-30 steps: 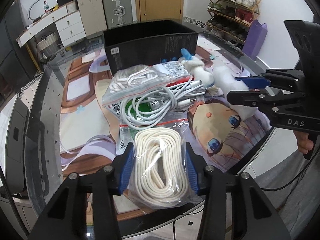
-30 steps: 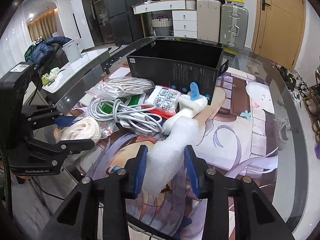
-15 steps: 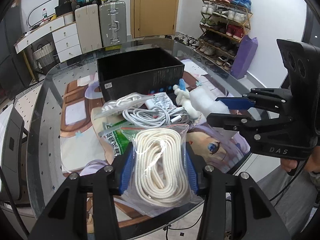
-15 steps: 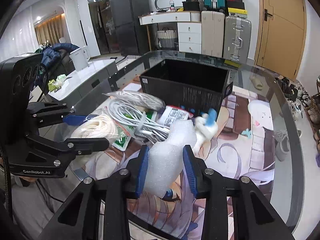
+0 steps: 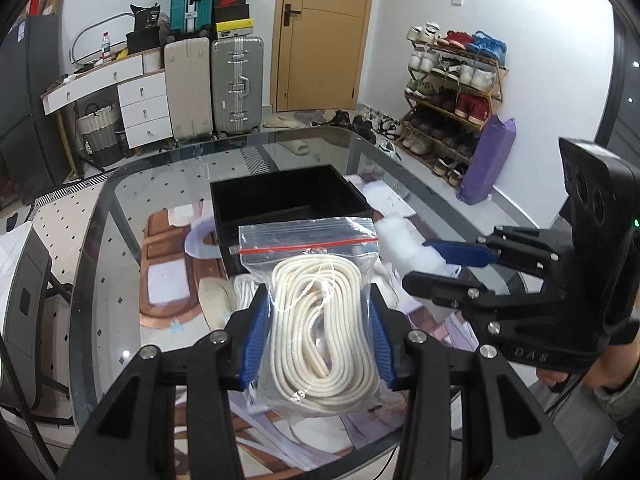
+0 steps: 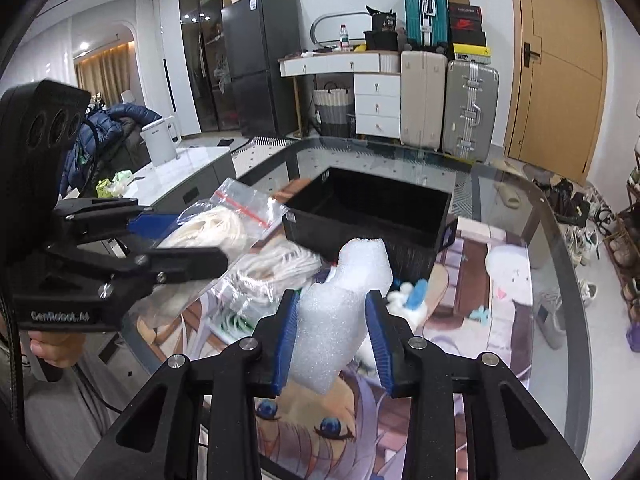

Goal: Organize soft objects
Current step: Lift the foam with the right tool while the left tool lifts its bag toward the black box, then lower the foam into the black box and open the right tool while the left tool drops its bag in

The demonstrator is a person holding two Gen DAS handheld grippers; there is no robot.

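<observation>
My left gripper [image 5: 318, 320] is shut on a clear zip bag of coiled white rope [image 5: 316, 264], held upright above the table. In the right wrist view that bag [image 6: 216, 224] hangs at the left in the left gripper [image 6: 188, 236]. My right gripper [image 6: 332, 320] is shut on a white foam piece [image 6: 356, 268], lifted off the printed mat. From the left wrist view the right gripper [image 5: 444, 268] and its foam [image 5: 404, 248] sit just right of the bag. An open black box [image 6: 400, 248] stands behind both, and its rim [image 5: 276, 179] shows beyond the bag.
On the printed mat [image 6: 460, 320] lie another bag of white cord [image 6: 276, 268] and a white and blue plush toy [image 6: 412, 300], close to the box front. The glass table edge [image 6: 560, 264] curves at the right. Suitcases [image 5: 236, 84] and a shoe rack [image 5: 452, 92] stand beyond.
Both grippers have risen with their loads. The rope bag and the foam piece have come up off the table, and the view now looks down into the black box.
</observation>
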